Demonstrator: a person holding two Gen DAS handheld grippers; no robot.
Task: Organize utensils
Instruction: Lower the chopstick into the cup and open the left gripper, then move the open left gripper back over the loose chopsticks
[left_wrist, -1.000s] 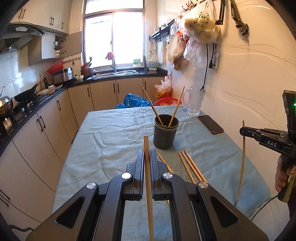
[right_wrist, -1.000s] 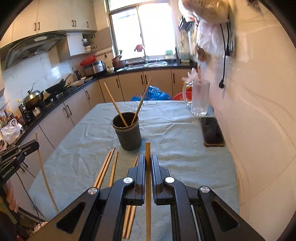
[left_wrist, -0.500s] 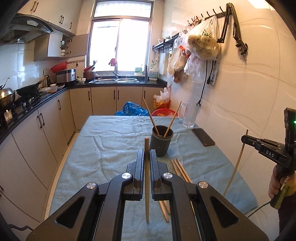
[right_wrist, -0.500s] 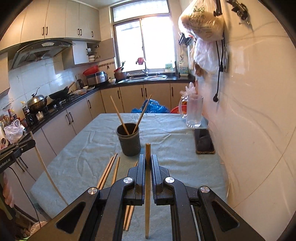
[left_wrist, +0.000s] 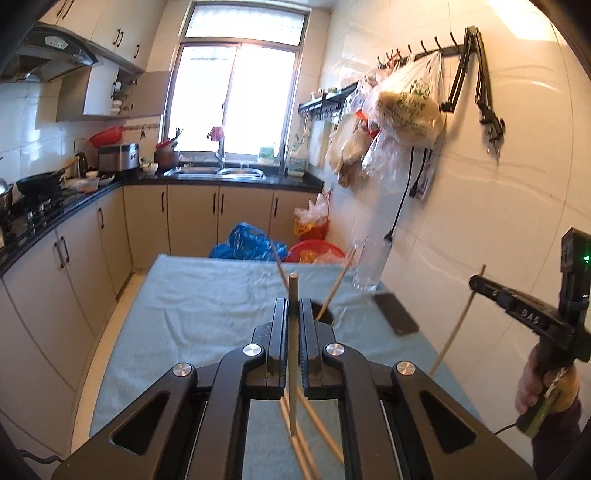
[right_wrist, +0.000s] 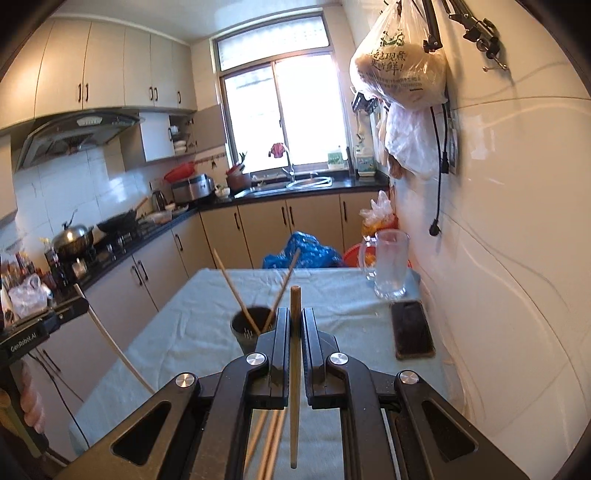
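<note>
Both grippers have risen since a second ago: the table sits lower in each view and the cup is now partly hidden behind the fingers. Left gripper (left_wrist: 293, 314) clamped on one chopstick (left_wrist: 293, 354), upright, tip clear of the cloth. Right gripper (right_wrist: 294, 321) clamped on a second chopstick (right_wrist: 294, 376), also near vertical.

Left view alone shows the right gripper from outside, at far right, its stick hanging slanted. Right view alone shows the dark cup (right_wrist: 248, 330) clearly, mid-table, two chopsticks leaning crossed in it. Phone (right_wrist: 412, 329) and glass mug (right_wrist: 388, 264) lie along the right wall edge.

Loose chopsticks (right_wrist: 271, 439) on the blue-grey tablecloth (right_wrist: 343, 295), near side, below the fingers. Sticks are pale brown wood, thin.
</note>
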